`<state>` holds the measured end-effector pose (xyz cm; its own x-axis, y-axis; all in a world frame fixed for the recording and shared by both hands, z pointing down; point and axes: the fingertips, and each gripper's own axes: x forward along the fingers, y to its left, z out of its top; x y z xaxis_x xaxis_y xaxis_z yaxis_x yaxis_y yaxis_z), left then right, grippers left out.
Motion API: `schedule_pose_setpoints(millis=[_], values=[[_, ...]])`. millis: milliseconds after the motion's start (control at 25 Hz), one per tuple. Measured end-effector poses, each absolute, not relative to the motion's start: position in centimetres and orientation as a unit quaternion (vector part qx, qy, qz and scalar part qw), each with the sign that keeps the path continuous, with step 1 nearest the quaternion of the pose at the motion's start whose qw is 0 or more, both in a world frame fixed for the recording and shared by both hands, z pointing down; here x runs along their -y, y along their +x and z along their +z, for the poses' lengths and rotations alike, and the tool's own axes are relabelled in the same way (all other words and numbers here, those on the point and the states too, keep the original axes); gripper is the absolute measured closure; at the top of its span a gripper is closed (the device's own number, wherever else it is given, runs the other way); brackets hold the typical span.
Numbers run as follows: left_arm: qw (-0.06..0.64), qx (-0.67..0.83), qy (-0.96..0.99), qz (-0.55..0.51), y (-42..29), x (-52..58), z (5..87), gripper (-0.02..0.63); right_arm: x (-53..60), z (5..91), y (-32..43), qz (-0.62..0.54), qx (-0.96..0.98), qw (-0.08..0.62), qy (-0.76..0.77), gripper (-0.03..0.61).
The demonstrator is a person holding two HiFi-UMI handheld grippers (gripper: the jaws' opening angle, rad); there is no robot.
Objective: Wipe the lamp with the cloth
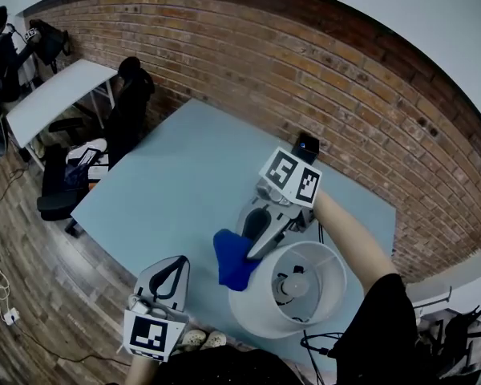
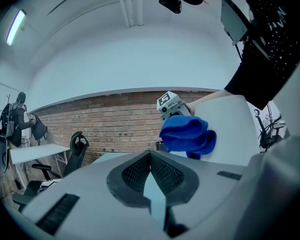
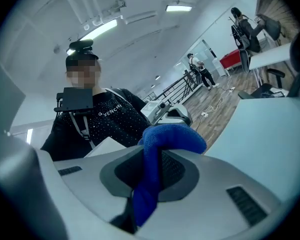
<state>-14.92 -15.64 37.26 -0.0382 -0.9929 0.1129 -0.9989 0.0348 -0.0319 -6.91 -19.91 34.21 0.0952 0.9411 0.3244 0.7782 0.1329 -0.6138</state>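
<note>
The white lamp [image 1: 305,310] stands at the near right of the light blue table [image 1: 184,183], and I look down into its shade. A blue cloth [image 1: 234,260] is pressed against the shade's left outer side. My right gripper [image 1: 253,250] is shut on the cloth [image 3: 166,134], which bulges out past its jaws. In the left gripper view the cloth [image 2: 188,134] lies against the white shade [image 2: 232,129]. My left gripper [image 1: 176,265] hovers by the table's near edge, left of the lamp. Its jaws [image 2: 150,154] are shut with nothing between them.
A brick wall [image 1: 305,62] runs behind the table. A small black device [image 1: 306,144] sits at the table's far side. A black chair [image 1: 132,95] and a white desk [image 1: 52,95] stand to the left. Cables [image 1: 321,343] hang by the lamp.
</note>
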Motion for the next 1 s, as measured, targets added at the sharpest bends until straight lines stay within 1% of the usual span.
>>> schedule_pose_setpoints(millis=[320,520,680,800,920,1000], values=[[0.039,0.718,0.693,0.049,-15.2,16.2,37.7,0.606,21.2,39.2,-8.7,0.144,0.678,0.400,-0.600,0.520],[0.046,0.719,0.692,0.051,-15.5,15.9,38.3,0.606,21.1,42.9,-9.8,0.135,0.695,0.419,-0.568,0.520],[0.052,0.699,0.711,0.059,-14.2,16.0,39.2,0.605,22.5,45.4,-11.0,0.097,0.741,0.420,-0.515,0.520],[0.051,0.682,0.727,0.055,-13.4,16.3,39.4,0.606,25.7,44.6,-11.9,0.106,0.797,0.391,-0.447,0.520],[0.050,0.655,0.753,0.046,-12.8,16.7,39.6,0.606,29.8,40.8,-11.0,0.115,0.867,0.335,-0.350,0.520],[0.047,0.633,0.772,0.041,-12.8,17.4,39.8,0.606,32.1,37.4,-9.0,0.115,0.907,0.299,-0.274,0.520]])
